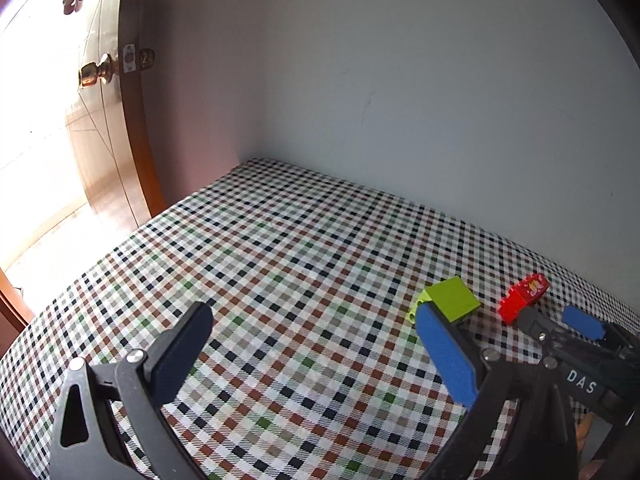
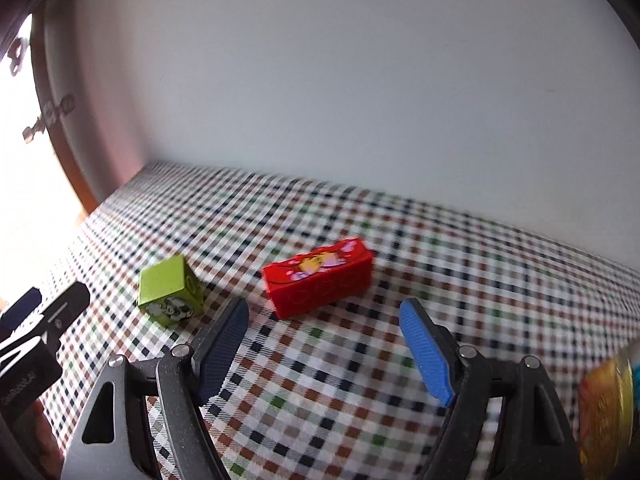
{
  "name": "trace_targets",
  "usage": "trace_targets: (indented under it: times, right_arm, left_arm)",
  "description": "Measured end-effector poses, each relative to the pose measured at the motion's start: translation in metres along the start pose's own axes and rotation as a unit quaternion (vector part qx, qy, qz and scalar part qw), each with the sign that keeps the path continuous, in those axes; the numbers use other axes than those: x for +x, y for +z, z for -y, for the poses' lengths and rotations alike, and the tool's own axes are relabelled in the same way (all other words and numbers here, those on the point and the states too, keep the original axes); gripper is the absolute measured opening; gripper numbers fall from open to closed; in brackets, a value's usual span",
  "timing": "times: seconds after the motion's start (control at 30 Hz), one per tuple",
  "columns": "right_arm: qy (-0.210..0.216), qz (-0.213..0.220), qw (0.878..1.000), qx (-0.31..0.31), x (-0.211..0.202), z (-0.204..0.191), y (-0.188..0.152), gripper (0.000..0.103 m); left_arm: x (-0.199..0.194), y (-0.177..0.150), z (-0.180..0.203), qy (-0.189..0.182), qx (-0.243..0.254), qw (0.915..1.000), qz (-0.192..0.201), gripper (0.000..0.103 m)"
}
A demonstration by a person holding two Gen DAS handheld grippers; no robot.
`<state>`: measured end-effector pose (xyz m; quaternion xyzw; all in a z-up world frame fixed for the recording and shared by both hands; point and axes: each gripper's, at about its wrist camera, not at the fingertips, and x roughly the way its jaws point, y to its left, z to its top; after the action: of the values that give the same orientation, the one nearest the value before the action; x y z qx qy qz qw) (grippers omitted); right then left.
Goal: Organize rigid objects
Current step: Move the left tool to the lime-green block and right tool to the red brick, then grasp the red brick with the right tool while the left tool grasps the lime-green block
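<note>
- The left gripper [image 1: 316, 344] pointed down over the checked counter [image 1: 280, 264], its fingers [image 1: 446, 356] spread wide with nothing between them.
- The right gripper [image 2: 324, 344] tilted down toward the red brick [image 2: 320, 280] — fingers [image 2: 426, 354] wide apart, empty, short of the brick.
- The green brick [image 2: 170, 288] lay on its side just left of the red one, apart from it, both near the wall [image 2: 360, 80].
- A yellow-orange container [image 2: 608, 400] showed at the right edge — contents blurred.
</note>
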<state>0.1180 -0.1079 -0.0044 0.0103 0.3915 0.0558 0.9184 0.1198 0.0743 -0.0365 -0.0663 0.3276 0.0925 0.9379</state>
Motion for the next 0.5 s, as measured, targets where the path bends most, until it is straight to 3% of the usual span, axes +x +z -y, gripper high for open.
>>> trace_targets:
  times: [0.17,0.33,0.37,0.4,0.5]
  right_arm:
    - [-0.009,-0.012,0.999,-0.031,0.024,-0.004,0.017,0.080]
    - [-0.008,-0.045,0.998,-0.050,0.053,-0.003,0.030,0.079]
    - [-0.003,-0.054,0.997,-0.049,0.057,-0.002,0.030,0.077]
    - [0.002,-0.051,0.998,-0.046,0.054,-0.001,0.029,0.067]
    - [-0.005,-0.048,0.998,-0.044,0.058,-0.002,0.029,0.068]
  left_arm:
    - [-0.001,0.002,-0.006,0.025,0.008,0.9996,0.010,0.103]
    - [0.000,0.004,-0.013,0.027,0.003,0.9996,0.004,0.103]
    - [0.001,0.004,-0.013,0.027,0.005,0.9996,0.005,0.103]
    - [0.002,0.004,-0.012,0.026,0.007,0.9996,0.004,0.103]
    - [0.004,0.005,-0.010,0.014,0.017,0.9998,0.001,0.103]
